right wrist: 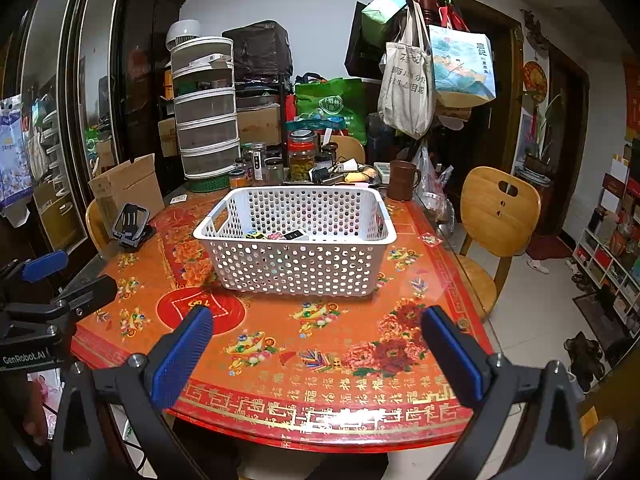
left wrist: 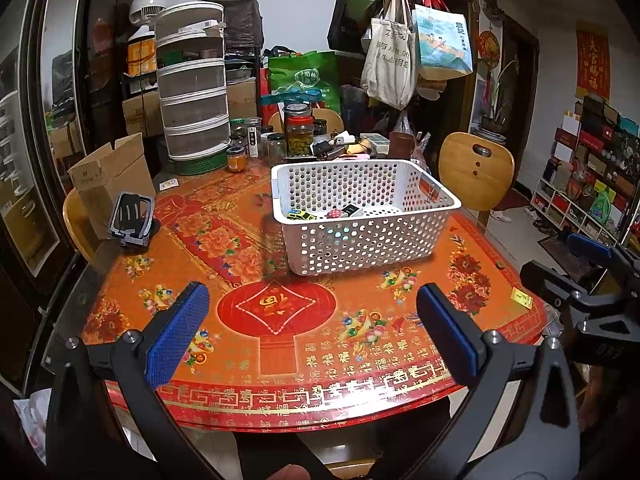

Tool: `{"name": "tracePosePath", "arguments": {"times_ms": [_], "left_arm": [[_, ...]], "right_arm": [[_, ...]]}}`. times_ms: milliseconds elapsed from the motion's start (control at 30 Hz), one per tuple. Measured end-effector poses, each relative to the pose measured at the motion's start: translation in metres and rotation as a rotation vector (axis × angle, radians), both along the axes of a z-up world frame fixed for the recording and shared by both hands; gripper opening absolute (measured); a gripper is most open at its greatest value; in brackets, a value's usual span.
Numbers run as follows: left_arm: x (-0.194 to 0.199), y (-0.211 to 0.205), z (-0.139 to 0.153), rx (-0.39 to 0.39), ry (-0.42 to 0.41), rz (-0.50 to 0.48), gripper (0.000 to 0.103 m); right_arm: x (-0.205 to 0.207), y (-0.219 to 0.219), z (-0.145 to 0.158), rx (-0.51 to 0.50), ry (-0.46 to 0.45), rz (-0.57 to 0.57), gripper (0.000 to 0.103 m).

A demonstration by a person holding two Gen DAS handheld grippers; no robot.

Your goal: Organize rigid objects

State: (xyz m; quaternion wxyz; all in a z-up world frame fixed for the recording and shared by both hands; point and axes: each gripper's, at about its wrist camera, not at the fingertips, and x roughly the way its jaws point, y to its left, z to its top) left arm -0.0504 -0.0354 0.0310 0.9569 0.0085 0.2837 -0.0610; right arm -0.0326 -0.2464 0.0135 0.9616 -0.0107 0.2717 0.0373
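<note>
Basket (left wrist: 362,216) on table, brown mug (right wrist: 403,179) right-cam only

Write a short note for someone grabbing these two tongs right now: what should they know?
Left tongs: open, empty, hovering over the near table edge.
Right tongs: open, empty, also hovering near the edge.
Basket stands mid-table; small items, including a toy car, already lie inside.
A black stand sits at the table's left, outside the basket.
Left: probably the stand, if it belongs to the job; no other loose item is clear near the basket.
</note>
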Motion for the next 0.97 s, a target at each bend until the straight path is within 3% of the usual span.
{"name": "tracePosePath", "arguments": {"times_ms": [967], "left_arm": [[0.0037, 0.0029, -0.0033, 0.015, 0.009, 0.006, 0.102]], "right_arm": [[-0.0001, 0.0006, -0.0005, -0.001, 0.003, 0.001, 0.103]]}}
